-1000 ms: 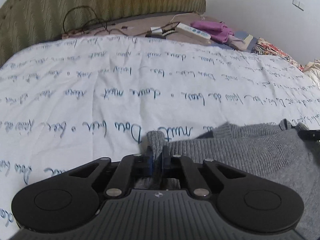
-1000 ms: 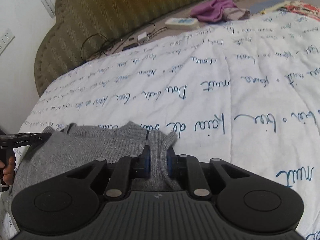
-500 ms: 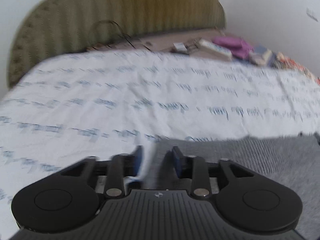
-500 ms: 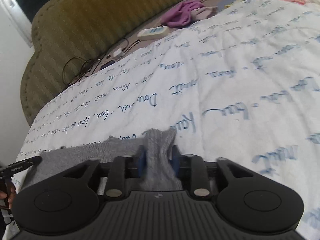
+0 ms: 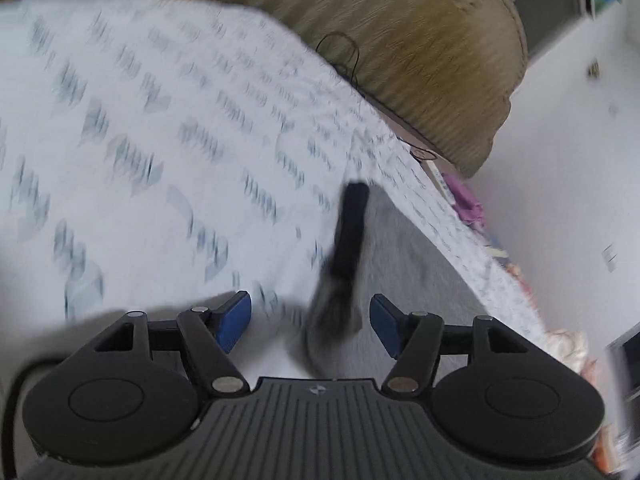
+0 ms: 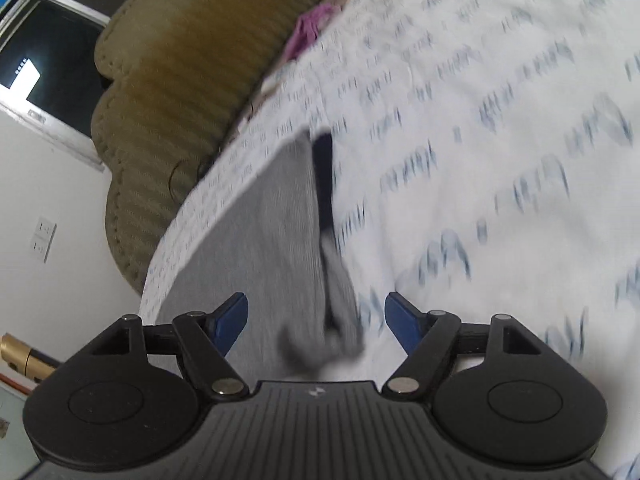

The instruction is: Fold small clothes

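A grey knit garment (image 5: pixel 416 280) lies on the white printed bedspread (image 5: pixel 140 168); it also shows in the right wrist view (image 6: pixel 264 240). My left gripper (image 5: pixel 310 322) is open, its blue pads apart above the garment's edge, holding nothing. My right gripper (image 6: pixel 316 318) is open too, above a bunched grey fold (image 6: pixel 332 328). A dark blurred bar, apparently the other gripper's finger, crosses each view over the garment (image 5: pixel 348 248) (image 6: pixel 324 184). Both views are tilted and motion-blurred.
An olive padded headboard (image 5: pixel 420 60) stands at the bed's far end, also in the right wrist view (image 6: pixel 192 72). Purple cloth (image 6: pixel 308 32) and small items lie near it. White wall (image 5: pixel 580 168) and a dark window (image 6: pixel 44 68) lie beyond.
Both grippers have opened and let go of the grey garment's corners. Both cameras have swung and rolled sharply, so the bed now looks steeply tilted.
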Motion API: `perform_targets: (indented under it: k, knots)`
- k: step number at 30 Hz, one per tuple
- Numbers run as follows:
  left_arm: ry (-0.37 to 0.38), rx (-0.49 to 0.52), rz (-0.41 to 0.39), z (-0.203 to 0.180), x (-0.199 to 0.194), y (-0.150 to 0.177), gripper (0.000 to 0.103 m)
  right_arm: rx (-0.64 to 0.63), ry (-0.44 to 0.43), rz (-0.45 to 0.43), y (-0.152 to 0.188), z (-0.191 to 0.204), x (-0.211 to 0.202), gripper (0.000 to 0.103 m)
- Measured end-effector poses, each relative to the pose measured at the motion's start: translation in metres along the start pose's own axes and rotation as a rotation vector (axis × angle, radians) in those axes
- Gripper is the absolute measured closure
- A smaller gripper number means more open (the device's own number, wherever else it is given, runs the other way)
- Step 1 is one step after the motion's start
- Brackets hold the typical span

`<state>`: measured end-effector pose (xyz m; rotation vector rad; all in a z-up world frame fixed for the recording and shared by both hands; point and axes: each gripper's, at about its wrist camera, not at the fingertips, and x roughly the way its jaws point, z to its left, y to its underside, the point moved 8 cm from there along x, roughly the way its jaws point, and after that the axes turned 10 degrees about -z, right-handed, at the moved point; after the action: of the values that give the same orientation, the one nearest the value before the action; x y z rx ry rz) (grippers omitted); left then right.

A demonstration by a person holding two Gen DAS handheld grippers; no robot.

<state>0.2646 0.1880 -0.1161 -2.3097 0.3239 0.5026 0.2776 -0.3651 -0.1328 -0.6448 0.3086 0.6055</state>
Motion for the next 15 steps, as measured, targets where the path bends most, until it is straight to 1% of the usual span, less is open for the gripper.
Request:
perform_targets:
  k: [2,4,6,9,11,12,13,14,15]
  knots:
    - [0.025,-0.021,0.012,-0.004,-0.004,0.011,0.033,0.01,-0.008,-0.004,0.006,0.005,0.001,0.027]
    - [0.051,-0.04,0.025,-0.011,-0.005,0.018,0.032,0.044,-0.045,0.006,0.011,0.012,0.005,0.027]
    - [0.059,-0.088,0.036,-0.014,0.002,0.021,0.033,0.06,-0.057,-0.004,0.016,0.018,0.013,0.027]
    - [0.061,-0.138,0.057,-0.019,0.011,0.027,0.034,0.11,-0.053,-0.054,0.017,0.024,0.028,0.027]
    - [0.07,-0.146,0.063,-0.028,0.018,0.028,0.036,0.149,-0.062,-0.093,0.016,0.028,0.037,0.027]
    - [0.072,-0.132,0.067,-0.032,0.022,0.029,0.041,0.162,-0.064,-0.097,0.017,0.031,0.042,0.029]
    - [0.054,-0.109,0.07,-0.034,0.027,0.03,0.06,0.165,-0.061,-0.1,0.018,0.033,0.047,0.035]
    - [0.02,-0.088,0.085,-0.034,0.032,0.032,0.069,0.152,-0.052,-0.091,0.02,0.036,0.054,0.048]
    - [0.001,-0.081,0.098,-0.033,0.038,0.033,0.069,0.141,-0.035,-0.076,0.023,0.037,0.06,0.055]
